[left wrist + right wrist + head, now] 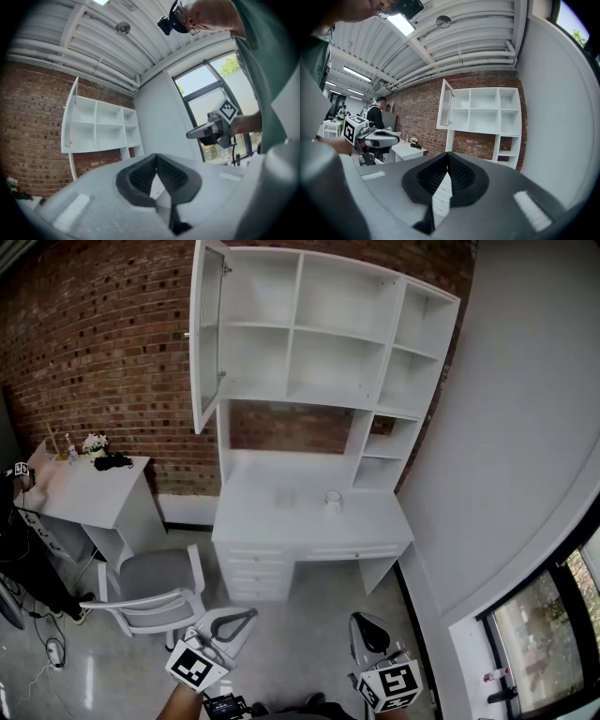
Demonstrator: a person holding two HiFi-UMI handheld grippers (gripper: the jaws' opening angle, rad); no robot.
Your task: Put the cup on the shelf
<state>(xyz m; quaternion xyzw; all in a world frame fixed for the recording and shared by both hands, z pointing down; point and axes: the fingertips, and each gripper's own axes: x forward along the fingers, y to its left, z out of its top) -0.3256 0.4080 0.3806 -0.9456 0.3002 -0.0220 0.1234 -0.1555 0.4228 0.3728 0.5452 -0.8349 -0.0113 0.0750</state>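
I'm holding left tongs [239, 617] and right tongs [366, 624] closed on nothing; cup [332, 499] is sitting on desk [262, 514] well ahead of both.

Bare floor [300, 652] is stretching open up to the white desk [253, 512], giving a straight way in. A grey chair [155, 592] is standing left of that way, near the desk's drawers. The shelf [323, 334] is facing out with 2 rows of 3 open-fronted compartments. Its door [208, 334] is hanging wide open at the left edge, jutting out over the desk's left end. The white wall [525, 427] is closing off the right side. The cup [333, 499] is standing on the desktop with room all around it.
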